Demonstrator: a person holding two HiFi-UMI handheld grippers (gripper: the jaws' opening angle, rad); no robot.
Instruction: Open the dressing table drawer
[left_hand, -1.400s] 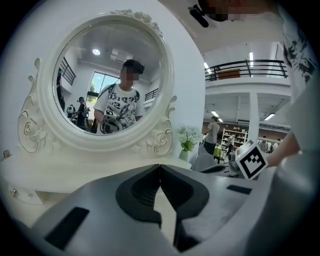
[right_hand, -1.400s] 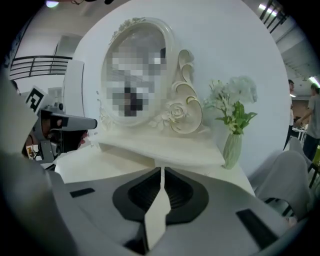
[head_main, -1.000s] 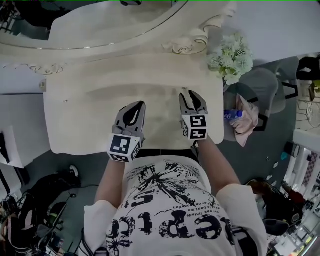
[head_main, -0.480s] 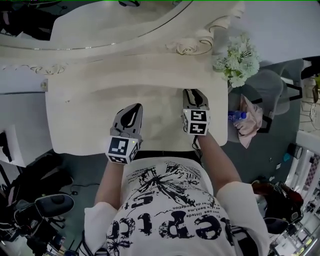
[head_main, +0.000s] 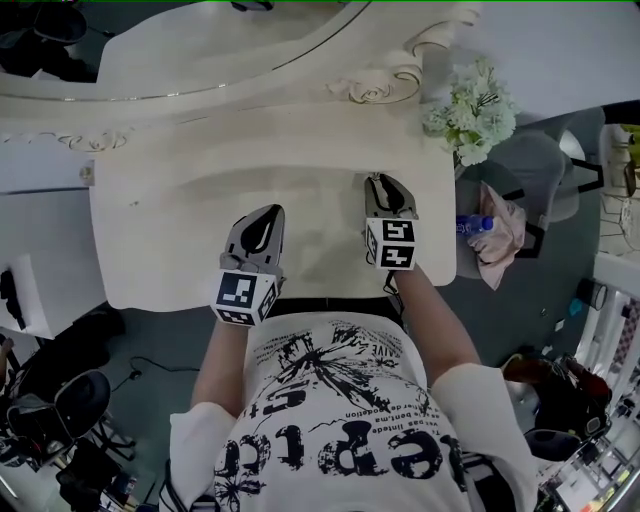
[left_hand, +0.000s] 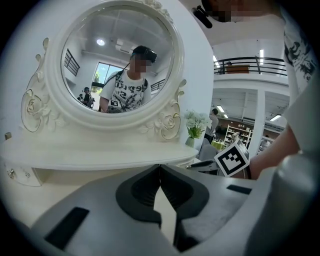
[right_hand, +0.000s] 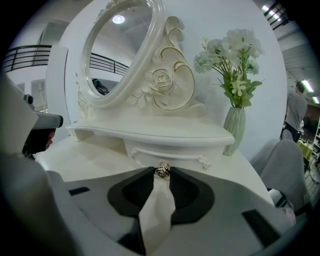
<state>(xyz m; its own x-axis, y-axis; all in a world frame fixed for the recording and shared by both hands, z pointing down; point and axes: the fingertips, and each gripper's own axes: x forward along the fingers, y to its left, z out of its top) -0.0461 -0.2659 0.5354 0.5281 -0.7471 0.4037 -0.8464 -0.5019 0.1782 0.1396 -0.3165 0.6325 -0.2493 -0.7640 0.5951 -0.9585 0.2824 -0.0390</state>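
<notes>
Over tabletop (head_main: 180, 230), right tongs (head_main: 385, 182) — just closing — pinch knob (right_hand: 162, 170).

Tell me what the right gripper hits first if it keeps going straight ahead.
The right gripper has just been closing its jaws, which appear to pinch the drawer knob. Straight on, it would likely meet the drawer front just behind; depth is unclear.

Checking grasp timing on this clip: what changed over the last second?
The right gripper has just been closing its jaws, narrowing onto the knob, which is now pinched between their tips. Both hands barely moved. The left gripper stays shut over the tabletop, and the drawer stays closed.
</notes>
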